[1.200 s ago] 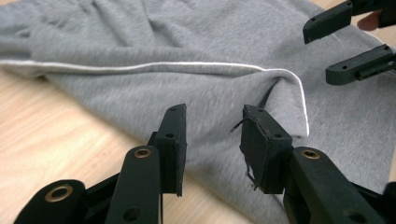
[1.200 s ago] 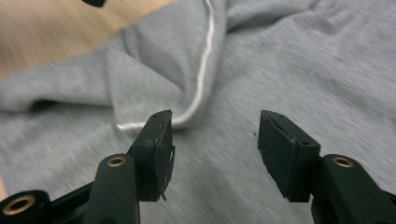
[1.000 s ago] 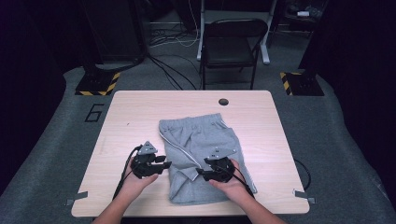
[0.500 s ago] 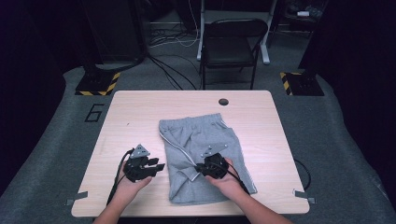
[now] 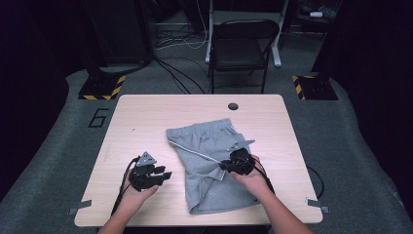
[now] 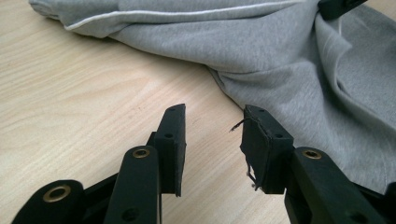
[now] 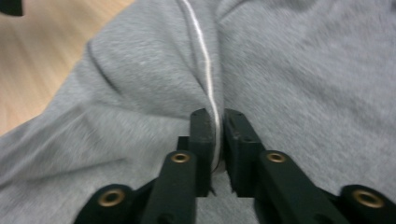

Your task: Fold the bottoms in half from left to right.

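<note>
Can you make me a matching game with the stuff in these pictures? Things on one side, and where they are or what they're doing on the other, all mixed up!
Things:
1. left tool
2. right tool
3. shorts
4. chair

Places or states:
A. stands on the floor beyond the table
B. pinches a fold with the white stripe
C. open over bare wood, holding nothing
D. lies grey and bunched on the table

Pairs: 1-C, 2-B, 3-D, 4-A
</note>
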Available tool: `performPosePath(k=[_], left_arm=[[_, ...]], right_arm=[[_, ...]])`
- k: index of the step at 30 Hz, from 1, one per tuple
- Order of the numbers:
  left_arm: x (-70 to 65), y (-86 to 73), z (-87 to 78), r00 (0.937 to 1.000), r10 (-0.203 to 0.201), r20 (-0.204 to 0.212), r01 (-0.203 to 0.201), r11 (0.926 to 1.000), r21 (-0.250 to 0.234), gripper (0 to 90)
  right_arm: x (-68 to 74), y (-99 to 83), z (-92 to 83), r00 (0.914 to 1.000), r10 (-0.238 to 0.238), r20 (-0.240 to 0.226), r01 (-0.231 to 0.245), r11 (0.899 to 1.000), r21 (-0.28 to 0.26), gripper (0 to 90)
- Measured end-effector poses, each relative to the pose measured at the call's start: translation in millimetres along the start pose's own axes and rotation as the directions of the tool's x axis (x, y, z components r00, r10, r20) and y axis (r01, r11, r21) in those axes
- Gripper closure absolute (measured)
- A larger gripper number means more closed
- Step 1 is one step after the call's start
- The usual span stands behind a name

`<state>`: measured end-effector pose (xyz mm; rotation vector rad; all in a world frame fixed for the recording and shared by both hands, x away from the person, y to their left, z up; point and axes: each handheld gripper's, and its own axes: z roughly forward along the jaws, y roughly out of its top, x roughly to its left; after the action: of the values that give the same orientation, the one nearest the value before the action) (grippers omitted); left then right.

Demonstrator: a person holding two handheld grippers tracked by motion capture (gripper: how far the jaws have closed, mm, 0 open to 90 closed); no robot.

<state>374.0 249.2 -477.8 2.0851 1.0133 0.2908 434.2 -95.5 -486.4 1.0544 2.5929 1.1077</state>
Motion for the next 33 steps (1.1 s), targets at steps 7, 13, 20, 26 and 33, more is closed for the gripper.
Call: performPosePath(k=[7, 13, 20, 26, 33], left_arm=[[-2.4, 2.0, 5.4, 0.9999, 0.014, 0.002, -0.014, 0.9999, -0.004, 59.1], [-3.0, 9.3, 13.0, 0.9995, 0.016, 0.028, -0.016, 0.9999, -0.003, 58.5], [-4.4, 13.7, 19.8, 0.9989, 0.029, 0.037, -0.029, 0.9995, -0.012, 58.4], [-2.1, 17.1, 21.6, 0.9987, 0.029, 0.042, -0.029, 0.9995, -0.016, 58.4], [0.8, 18.4, 20.0, 0.9988, 0.031, 0.036, -0.031, 0.9994, -0.017, 58.1]], right_arm=[[6.5, -6.3, 3.9, 0.9998, 0.007, 0.019, -0.007, 1.000, -0.013, 58.7], [24.9, -19.7, 5.6, 0.9953, -0.005, 0.097, 0.004, 1.000, 0.004, 51.8], [25.4, -29.7, 10.8, 0.9912, 0.063, 0.116, -0.062, 0.998, -0.015, 49.4], [39.2, -33.4, 12.7, 0.9864, 0.017, 0.164, -0.017, 1.000, -0.001, 50.4], [44.7, -35.1, 10.2, 0.9825, -0.020, 0.185, 0.016, 1.000, 0.024, 56.0]])
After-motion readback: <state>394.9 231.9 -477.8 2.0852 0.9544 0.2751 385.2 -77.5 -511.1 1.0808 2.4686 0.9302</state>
